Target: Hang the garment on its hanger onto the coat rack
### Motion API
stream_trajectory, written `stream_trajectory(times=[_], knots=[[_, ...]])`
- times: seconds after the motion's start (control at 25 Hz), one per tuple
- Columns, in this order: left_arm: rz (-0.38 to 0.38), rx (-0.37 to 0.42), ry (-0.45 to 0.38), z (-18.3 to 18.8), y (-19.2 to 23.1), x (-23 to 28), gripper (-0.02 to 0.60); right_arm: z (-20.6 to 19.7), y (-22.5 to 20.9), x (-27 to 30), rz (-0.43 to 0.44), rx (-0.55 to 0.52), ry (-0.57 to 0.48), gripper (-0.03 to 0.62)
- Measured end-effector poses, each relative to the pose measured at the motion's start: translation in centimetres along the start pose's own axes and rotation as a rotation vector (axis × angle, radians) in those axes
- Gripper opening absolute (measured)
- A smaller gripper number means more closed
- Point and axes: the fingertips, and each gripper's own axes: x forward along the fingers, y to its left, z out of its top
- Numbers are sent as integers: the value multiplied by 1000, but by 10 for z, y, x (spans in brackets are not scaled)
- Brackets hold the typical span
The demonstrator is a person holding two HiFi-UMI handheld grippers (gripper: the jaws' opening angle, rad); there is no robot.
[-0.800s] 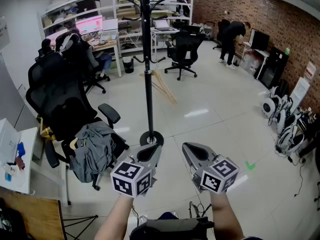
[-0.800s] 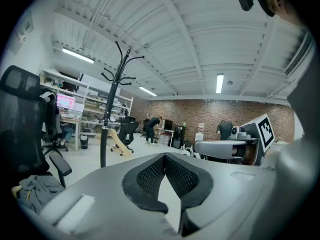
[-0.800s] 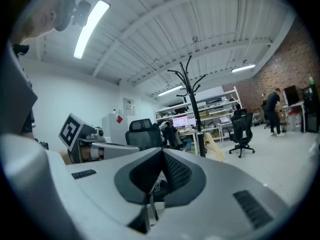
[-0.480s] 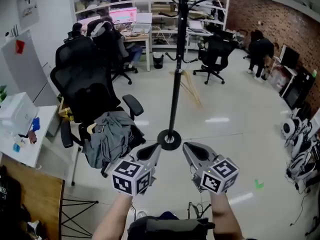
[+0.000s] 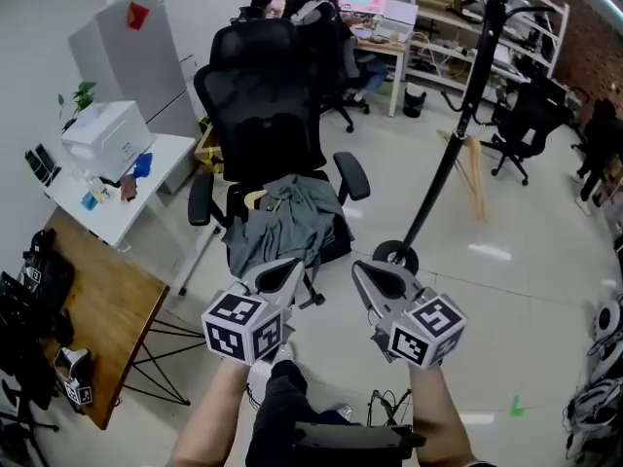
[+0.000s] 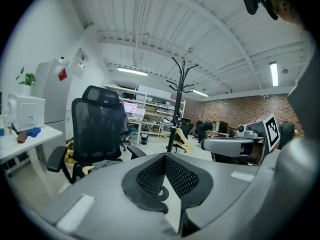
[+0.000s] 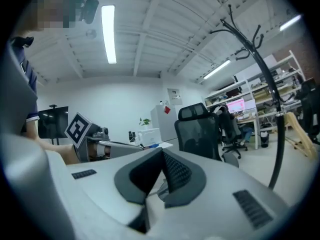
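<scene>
Both grippers are riding low in front of the person, side by side. The left gripper (image 5: pixel 280 276) and the right gripper (image 5: pixel 374 282) are each keeping their jaws pressed together with nothing between them. They are sitting in much the same spot in the head view as a moment ago; it is the room around them that is swinging. The view is turning leftward, so the grey garment (image 5: pixel 287 220) is now lying just beyond the grippers and nearly straight ahead, where before it was off to the lower left. It is draped over the seat of the black office chair (image 5: pixel 268 105), with what looks like a pale end of its hanger (image 5: pixel 255 199) peeking out at the top. The coat rack (image 5: pixel 458 134) is sliding off to the right, its round base standing on the floor beside the chair. I am reading this as the approach to the pick-up — the garment is not yet lifted, and the jaws are needing to open before any grasp on the hanger.
</scene>
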Motion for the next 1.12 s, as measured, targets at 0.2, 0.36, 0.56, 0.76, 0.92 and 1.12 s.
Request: stream_trajectory(times=[0.2,0.36,0.56,0.76,0.92,1.12], knots=[[56,-37,-24,6,75,16,2,-3,-9,76,52,-18,38,2],[80,-56,-45,12,141,40,2,-1,-28,144,54,-28,49,2],[67,-11,-85,38,212,64,3,12,-49,226,49,-17,53,2],[108,-37,-31,47,269,89,3,22,-67,282,42,-22,65,2],[145,-73,-8,47,301,106,3,22,-83,306,42,-15,82,2],[150,-66,30,48,315,128,6,19,-97,332,86,-1,108,2]])
